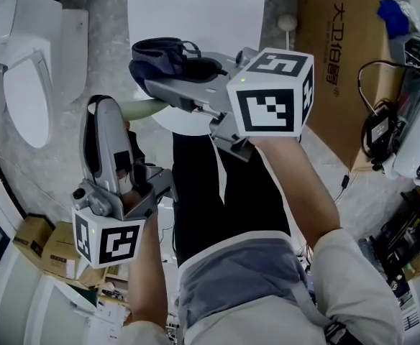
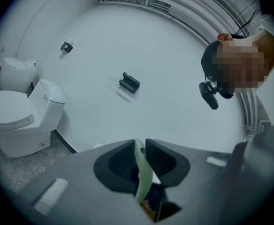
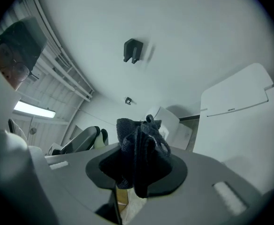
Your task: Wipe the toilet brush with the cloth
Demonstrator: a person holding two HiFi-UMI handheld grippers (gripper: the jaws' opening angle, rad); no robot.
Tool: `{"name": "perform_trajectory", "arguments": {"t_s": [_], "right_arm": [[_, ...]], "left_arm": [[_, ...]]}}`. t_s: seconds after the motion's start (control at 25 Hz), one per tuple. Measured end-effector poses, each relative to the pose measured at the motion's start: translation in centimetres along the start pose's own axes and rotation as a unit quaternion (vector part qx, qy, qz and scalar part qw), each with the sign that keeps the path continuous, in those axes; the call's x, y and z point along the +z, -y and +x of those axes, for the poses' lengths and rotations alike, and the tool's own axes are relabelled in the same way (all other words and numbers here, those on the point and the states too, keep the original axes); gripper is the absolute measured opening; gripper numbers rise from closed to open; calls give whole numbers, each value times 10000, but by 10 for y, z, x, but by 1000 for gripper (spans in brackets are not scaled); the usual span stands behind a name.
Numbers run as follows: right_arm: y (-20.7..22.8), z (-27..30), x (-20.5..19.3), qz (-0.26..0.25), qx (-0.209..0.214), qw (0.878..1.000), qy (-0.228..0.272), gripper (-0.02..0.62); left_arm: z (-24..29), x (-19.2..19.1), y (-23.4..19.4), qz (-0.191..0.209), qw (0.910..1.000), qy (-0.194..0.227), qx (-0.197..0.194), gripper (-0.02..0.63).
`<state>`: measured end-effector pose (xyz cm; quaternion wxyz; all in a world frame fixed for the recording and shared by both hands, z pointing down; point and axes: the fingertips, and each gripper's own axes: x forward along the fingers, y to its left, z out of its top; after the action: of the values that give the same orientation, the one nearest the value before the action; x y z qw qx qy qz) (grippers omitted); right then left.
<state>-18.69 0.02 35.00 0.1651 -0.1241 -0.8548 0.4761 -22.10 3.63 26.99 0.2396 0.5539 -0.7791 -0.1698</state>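
Head view shows your right claw (image 1: 152, 74) clenched on the cloth (image 1: 168, 54), your left claw (image 1: 103, 106) gripping the brush (image 1: 142, 108) by its handle, nearby.

Grey speckled floor (image 1: 109, 42) w/ one white toilet (image 1: 24, 70) on the left, another toilet (image 1: 195, 9) up top, big cardboard box (image 1: 336, 63) on the right.

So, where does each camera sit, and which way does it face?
Head view: on the person's head, facing steeply down; left tool, right tool, forearms, legs show.
Left gripper view: on the left tool, along its jaws, shut on the toilet brush handle, facing a toilet.
Right gripper view: on the right tool, along its jaws, shut on the cloth, facing a wall.
Head and right gripper views share the cloth.
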Motion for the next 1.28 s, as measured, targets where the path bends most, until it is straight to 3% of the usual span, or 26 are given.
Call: {"name": "perform_trajectory", "arguments": {"t_s": [0.2, 0.48, 0.76, 1.0, 1.28], "right_arm": [[14, 14, -7, 76, 178, 9996, -217, 112], [74, 38, -37, -404, -389, 9915, -1177, 114], [109, 66, -71, -1019, -413, 9641, -2418, 114], [133, 87, -108, -1303, -232, 9214, -3653, 114], [148, 95, -110, -1632, -327, 9035, -3951, 114]], "left_arm": [[1, 2, -2, -24, 10000, 33, -5, 0], [3, 4, -4, -39, 9999, 88, -28, 0], [3, 3, -6, -123, 9998, 126, -28, 0], [0, 4, -7, -110, 9997, 205, 2, 0], [3, 4, -7, -146, 9995, 290, -15, 0]]}}
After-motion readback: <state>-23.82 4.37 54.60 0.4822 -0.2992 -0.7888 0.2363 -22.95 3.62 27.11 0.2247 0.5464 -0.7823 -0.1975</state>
